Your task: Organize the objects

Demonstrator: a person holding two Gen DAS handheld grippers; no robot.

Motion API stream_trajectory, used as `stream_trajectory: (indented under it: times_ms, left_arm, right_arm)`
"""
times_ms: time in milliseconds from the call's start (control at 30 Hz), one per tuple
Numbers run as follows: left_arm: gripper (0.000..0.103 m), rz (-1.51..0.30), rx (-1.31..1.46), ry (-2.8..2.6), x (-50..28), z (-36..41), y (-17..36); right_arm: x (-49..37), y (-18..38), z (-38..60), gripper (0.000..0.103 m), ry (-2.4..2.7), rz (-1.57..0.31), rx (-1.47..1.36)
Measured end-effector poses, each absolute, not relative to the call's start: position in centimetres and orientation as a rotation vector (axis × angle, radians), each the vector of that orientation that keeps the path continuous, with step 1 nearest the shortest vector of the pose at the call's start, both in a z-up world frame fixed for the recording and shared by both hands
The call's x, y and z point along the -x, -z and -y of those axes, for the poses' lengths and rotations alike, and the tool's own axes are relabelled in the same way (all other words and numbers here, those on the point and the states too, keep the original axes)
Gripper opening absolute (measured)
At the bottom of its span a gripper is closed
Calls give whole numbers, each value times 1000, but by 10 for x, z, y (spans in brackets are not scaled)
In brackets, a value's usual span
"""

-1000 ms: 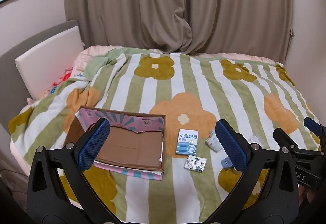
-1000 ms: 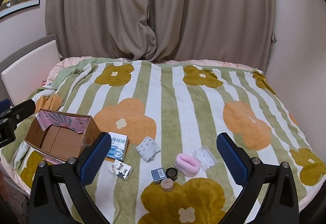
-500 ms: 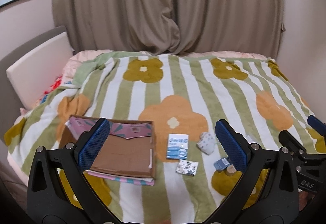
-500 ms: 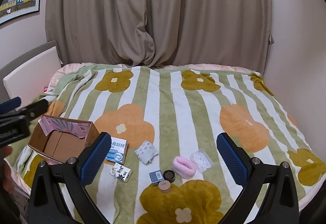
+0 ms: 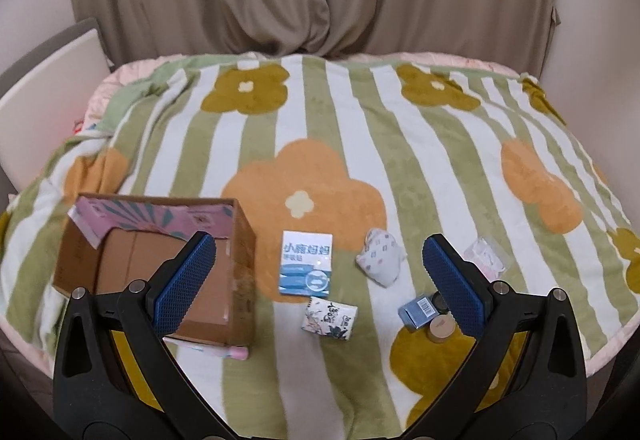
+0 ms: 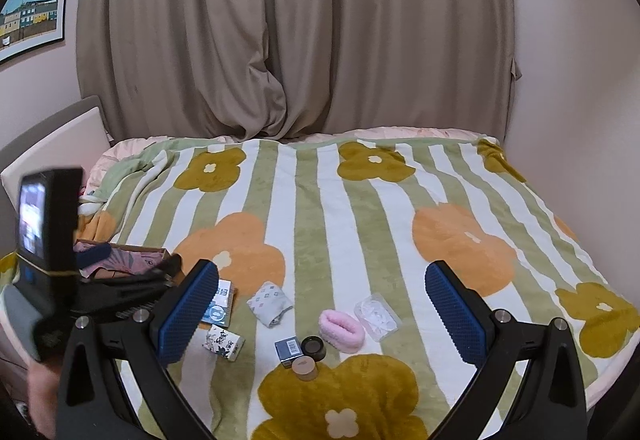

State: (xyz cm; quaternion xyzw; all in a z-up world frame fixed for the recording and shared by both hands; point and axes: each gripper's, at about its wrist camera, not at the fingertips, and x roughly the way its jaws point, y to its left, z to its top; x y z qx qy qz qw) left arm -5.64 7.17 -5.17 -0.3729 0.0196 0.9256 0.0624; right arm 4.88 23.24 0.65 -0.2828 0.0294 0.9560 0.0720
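An open cardboard box (image 5: 236, 240) sits on the striped flower blanket at the near left. To its right lie a blue-and-white packet (image 5: 307, 268), a patterned small box (image 5: 330, 322), a rolled patterned cloth (image 5: 380, 258), a small blue box (image 5: 418, 310), two round compacts (image 6: 312, 346), a pink fluffy band (image 6: 341, 330) and a clear plastic bag (image 6: 377, 316). My left gripper (image 5: 320, 284) is open and empty above the packet. My right gripper (image 6: 322, 314) is open and empty above the small items. The left gripper's body and camera (image 6: 46, 232) show at the left of the right wrist view.
The blanket (image 5: 360, 144) covers a bed. A headboard (image 5: 48, 88) is at the left, curtains (image 6: 296, 28) behind, a wall at the right. A pink-tipped object (image 5: 238, 351) lies by the box's near corner.
Both grippers have moved to the right and pulled back from the bed. The left gripper's body now stands larger in the right wrist view. Nothing on the bed has moved.
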Motion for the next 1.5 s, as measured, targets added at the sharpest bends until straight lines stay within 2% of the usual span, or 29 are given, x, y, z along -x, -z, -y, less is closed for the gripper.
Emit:
stream_trajectory:
  times_ms: [567,1000,1333,1500]
  left_arm:
    - [103,-2,1356,-2806,114,-89,159]
    - [102,33,1491,-2796,153,-91,213]
    - [97,57,1584,-2755,177,-87,245]
    - [88,47,1621,-2742,184,-84,254]
  right_arm:
    - [-32,13,-256,103,-2799,-46,916]
    - [-14,34,-267,103,-2769,-17,994]
    - [-5,42,-265,103,-2768,-2,1029]
    - [-4,43,-263,103,-2766,4,1034]
